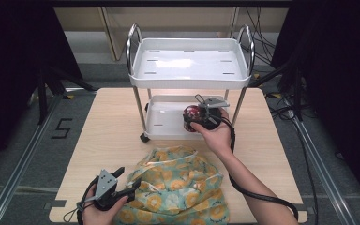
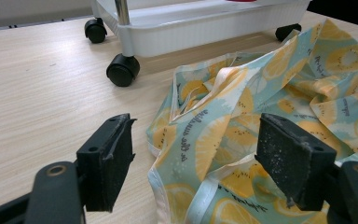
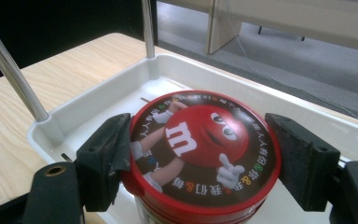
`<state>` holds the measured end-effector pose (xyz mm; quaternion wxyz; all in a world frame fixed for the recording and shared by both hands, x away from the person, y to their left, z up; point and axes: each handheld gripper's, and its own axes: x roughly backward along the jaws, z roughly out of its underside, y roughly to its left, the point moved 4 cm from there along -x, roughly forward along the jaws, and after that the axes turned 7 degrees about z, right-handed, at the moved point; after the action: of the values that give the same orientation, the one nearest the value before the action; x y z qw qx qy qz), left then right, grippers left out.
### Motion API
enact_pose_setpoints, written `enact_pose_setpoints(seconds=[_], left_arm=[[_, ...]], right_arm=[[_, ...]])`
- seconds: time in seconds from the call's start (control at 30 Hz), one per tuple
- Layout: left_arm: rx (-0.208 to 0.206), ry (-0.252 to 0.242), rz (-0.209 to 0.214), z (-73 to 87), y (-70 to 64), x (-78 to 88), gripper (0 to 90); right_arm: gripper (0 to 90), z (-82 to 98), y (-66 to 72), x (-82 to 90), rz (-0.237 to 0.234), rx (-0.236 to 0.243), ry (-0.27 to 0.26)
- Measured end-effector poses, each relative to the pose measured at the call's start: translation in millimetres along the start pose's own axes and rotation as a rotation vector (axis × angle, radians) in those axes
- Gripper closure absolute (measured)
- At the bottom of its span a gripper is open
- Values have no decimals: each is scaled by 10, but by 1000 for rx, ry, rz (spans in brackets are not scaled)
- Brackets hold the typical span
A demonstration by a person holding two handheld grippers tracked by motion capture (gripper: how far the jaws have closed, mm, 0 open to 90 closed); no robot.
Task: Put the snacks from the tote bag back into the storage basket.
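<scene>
A round tin with a red lid showing a cartoon candy figure (image 3: 200,140) sits between the jaws of my right gripper (image 3: 198,156), which is shut on it at lid height. In the high view the tin (image 1: 191,114) and right gripper (image 1: 200,116) are over the lower tray (image 1: 161,119) of a small white wheeled cart (image 1: 190,63). A cloth bag with a yellow citrus print (image 1: 178,185) lies crumpled at the table's near edge. My left gripper (image 1: 126,180) is open at the bag's left edge, and the bag's cloth (image 2: 270,84) lies under and between the jaws of that left gripper (image 2: 196,149).
The cart stands mid-table on black castors (image 2: 122,70); its upper tray (image 1: 187,61) has nothing in it and chrome handles rise at both ends. Bare wooden table (image 1: 108,126) stretches left of the cart and bag. Cables lie on the floor at the right.
</scene>
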<state>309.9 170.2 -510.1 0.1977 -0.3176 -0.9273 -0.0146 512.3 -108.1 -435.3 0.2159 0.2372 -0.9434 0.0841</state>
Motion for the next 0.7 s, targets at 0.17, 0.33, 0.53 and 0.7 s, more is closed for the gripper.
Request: enact_pose_setpoints(seconds=[0.17, 0.33, 0.53, 0.7], left_arm=[[-5, 1, 2, -1, 3, 3, 265], [-4, 1, 2, -1, 3, 2, 265], [2, 0, -2, 1, 2, 6, 264], [-5, 1, 2, 0, 4, 4, 264]], right_arm=[[267, 3, -4, -9, 1, 4, 2], [267, 10, -14, -17, 5, 1, 6], [267, 43, -10, -47, -8, -4, 18], [266, 67, -28, -75, 2, 1, 18]])
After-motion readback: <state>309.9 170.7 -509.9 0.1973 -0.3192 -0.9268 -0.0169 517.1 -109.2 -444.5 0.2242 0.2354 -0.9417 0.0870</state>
